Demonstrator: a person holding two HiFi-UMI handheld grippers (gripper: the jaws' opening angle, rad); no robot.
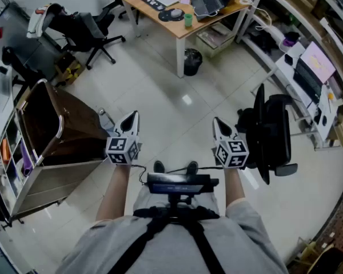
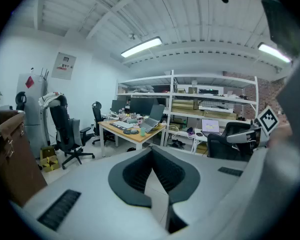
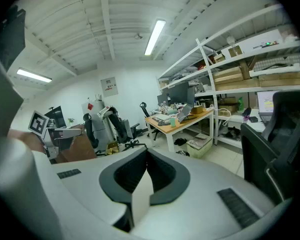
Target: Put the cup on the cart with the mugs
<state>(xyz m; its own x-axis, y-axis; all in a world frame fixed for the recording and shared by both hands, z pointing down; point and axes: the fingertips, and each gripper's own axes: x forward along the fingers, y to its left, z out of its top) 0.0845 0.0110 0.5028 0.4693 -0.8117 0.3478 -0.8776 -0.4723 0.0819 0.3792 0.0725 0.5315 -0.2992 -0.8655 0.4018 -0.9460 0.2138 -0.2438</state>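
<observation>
Far from the closed fingers (image 1: 130,121), the cup (image 1: 187,19) stands on a desk (image 1: 178,28).

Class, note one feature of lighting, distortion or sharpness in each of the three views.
Head view: fisheye bows the shelving at right; a bright glint marks the floor. Left gripper view: dark vignetted corners, a bright ceiling lamp. Right gripper view: the shelf unit curves outward.

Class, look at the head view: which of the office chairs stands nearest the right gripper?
The black chair at the picture's right edge, just beside the right gripper. The other chairs stand far off across the floor.
</observation>
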